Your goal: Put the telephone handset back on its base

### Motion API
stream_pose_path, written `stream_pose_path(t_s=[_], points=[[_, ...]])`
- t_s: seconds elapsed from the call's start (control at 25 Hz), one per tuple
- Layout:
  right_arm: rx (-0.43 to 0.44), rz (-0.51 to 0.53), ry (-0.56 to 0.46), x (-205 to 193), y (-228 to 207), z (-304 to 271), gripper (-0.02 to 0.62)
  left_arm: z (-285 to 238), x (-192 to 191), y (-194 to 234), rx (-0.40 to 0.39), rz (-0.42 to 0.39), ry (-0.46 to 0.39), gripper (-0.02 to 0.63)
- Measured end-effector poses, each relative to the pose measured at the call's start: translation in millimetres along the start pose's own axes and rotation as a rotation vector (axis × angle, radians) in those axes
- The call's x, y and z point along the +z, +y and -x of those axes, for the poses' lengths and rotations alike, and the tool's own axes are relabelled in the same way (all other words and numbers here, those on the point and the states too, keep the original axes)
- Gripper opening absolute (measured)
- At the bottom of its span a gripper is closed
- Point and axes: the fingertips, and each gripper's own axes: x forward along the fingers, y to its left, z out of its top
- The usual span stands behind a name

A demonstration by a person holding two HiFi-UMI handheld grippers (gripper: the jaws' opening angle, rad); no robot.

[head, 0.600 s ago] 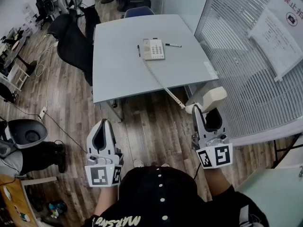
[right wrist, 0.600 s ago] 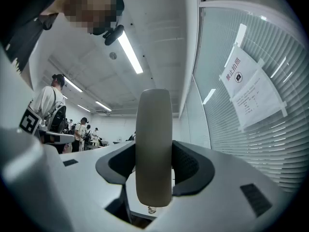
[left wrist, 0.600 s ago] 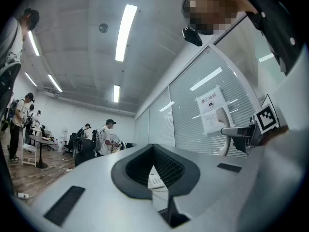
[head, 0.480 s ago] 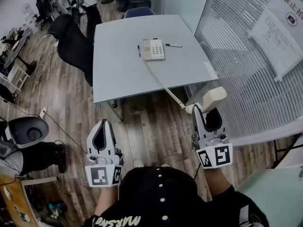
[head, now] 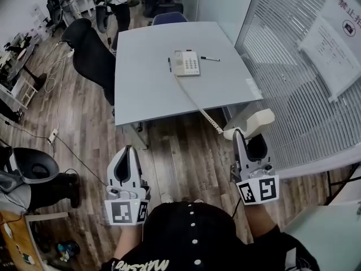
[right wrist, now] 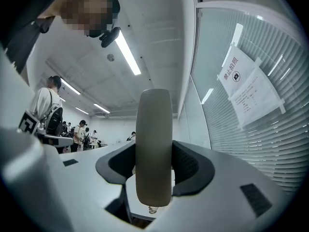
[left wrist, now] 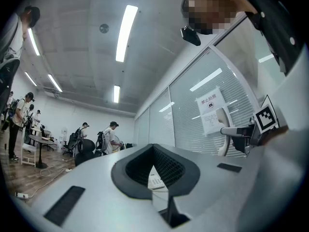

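Observation:
The cream telephone base (head: 186,64) lies near the far middle of the grey table (head: 146,89). Its coiled cord (head: 210,119) runs off the table's near edge to the cream handset (head: 252,121). My right gripper (head: 250,135) is shut on the handset, held in the air off the table's near right corner. In the right gripper view the handset (right wrist: 153,129) stands upright between the dark pads (right wrist: 188,166) of the right gripper (right wrist: 153,151). My left gripper (head: 126,150) hangs over the wooden floor, shut and holding nothing. Through the left gripper (left wrist: 153,146) the base (left wrist: 155,181) shows small.
Two pens (head: 207,58) (head: 168,65) lie beside the base. A black office chair (head: 90,49) stands at the table's left and a blue chair (head: 169,17) at its far end. Window blinds (head: 304,83) run along the right. Another chair (head: 31,165) stands at lower left.
The view has shifted slightly, so the table sits a bit lower and further right in the frame. Both grippers show a little lower. The handset stays in the right gripper.

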Motion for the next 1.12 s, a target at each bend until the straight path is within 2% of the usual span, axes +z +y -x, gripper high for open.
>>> stream_pose_path(t_s=[0.76, 1.12], points=[[-0.058, 0.020, -0.009, -8, 46, -4, 0.233, 15, -9, 49, -0.075, 0.030, -0.003, 0.009], [-0.071, 0.004, -0.004, -13, 34, -15, 0.233, -4, -13, 50, -0.082, 0.035, -0.004, 0.010]])
